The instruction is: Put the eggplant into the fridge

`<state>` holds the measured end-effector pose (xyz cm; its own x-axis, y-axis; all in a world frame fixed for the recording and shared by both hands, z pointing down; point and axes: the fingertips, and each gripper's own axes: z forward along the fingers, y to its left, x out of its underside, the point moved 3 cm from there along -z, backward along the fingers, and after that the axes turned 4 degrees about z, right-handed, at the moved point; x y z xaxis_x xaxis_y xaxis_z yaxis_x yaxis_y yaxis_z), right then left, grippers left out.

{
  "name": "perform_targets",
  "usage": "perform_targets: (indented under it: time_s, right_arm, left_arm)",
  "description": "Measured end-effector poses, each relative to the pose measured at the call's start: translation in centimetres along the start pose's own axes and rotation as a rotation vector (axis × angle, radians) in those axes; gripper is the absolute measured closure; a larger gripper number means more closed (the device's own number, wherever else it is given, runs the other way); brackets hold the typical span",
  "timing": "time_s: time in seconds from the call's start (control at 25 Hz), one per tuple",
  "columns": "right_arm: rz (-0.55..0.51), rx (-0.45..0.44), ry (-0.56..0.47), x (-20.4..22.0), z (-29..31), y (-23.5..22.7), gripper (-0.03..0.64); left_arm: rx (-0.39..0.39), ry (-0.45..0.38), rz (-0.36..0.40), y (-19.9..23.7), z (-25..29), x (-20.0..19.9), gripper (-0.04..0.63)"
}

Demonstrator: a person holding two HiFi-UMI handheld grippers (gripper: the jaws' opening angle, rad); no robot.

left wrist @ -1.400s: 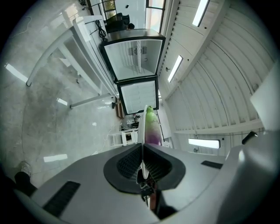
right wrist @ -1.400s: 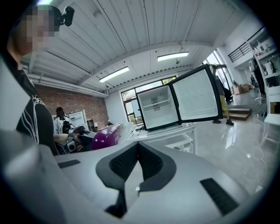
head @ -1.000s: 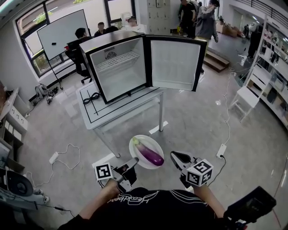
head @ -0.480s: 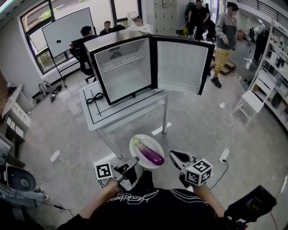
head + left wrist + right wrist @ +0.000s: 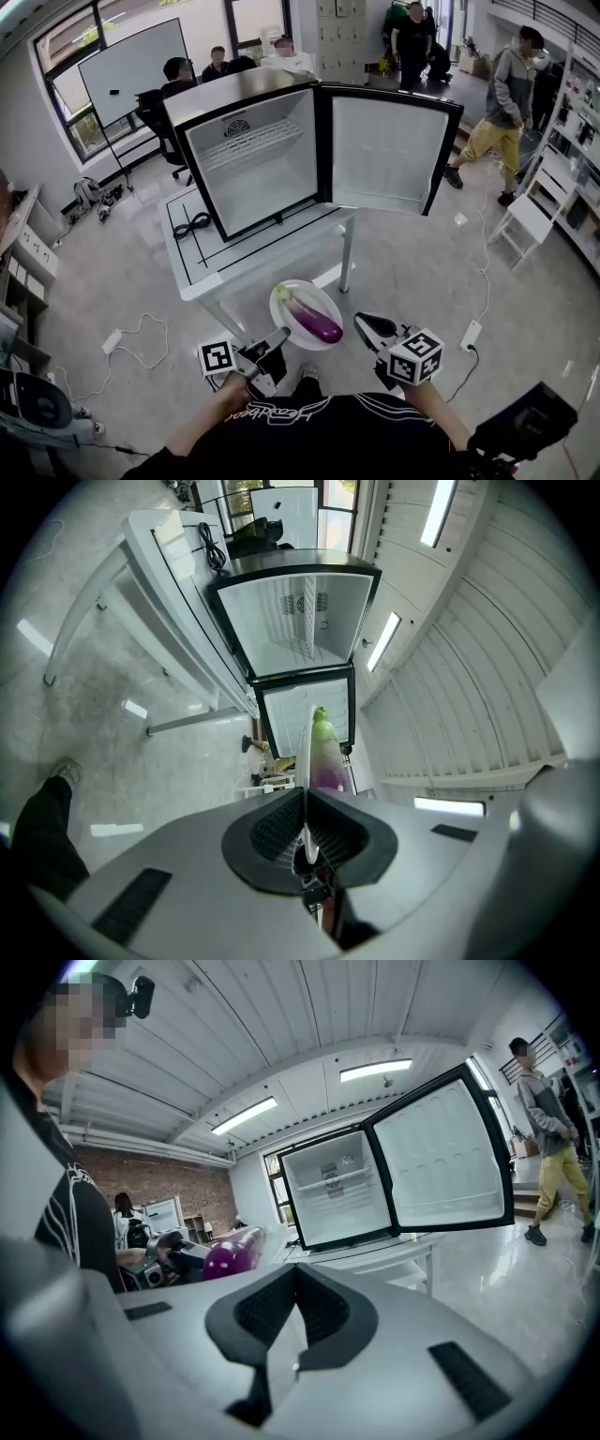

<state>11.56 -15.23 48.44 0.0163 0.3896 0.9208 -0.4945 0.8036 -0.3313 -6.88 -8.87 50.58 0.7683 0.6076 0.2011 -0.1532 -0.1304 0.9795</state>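
A purple eggplant [image 5: 314, 322] with a green stem lies on a white plate [image 5: 284, 293] held out in front of me. My left gripper [image 5: 281, 335] is shut on the plate's near-left rim; in the left gripper view the rim [image 5: 305, 752] runs as a thin edge between the pads, with the eggplant [image 5: 324, 754] beyond. My right gripper [image 5: 362, 323] hangs just right of the plate, jaws shut on nothing, and sees the eggplant [image 5: 230, 1252] to its left. The small fridge [image 5: 253, 159] stands open and empty on a white table [image 5: 202, 258], its door [image 5: 389, 150] swung right.
A black cable coil [image 5: 191, 225] lies on the table left of the fridge. White cables and a power strip [image 5: 112, 339] trail over the grey floor. People stand behind the fridge, and one in a grey hoodie [image 5: 511, 89] walks at the back right. White shelving [image 5: 572, 159] lines the right side.
The fridge and table have drawn nearer and look larger. Both grippers and the plate keep their places before me. The person in the grey hoodie has walked rightward across the back.
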Motion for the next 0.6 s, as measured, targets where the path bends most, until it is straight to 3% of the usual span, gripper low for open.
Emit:
perform_targets:
  time_s: [0.44,0.6]
  right_arm:
    - [0.025,0.051,0.028,-5.0,10.3,-6.9,0.609]
    - [0.013,0.076,0.042,-6.5,14.1,-8.9,0.608]
  left_arm:
    - [-0.044,0.015,0.019,3.4,5.9,-12.9,0.577]
    - [-0.054,-0.014,0.043,4.8,8.1,-17.6,0.577]
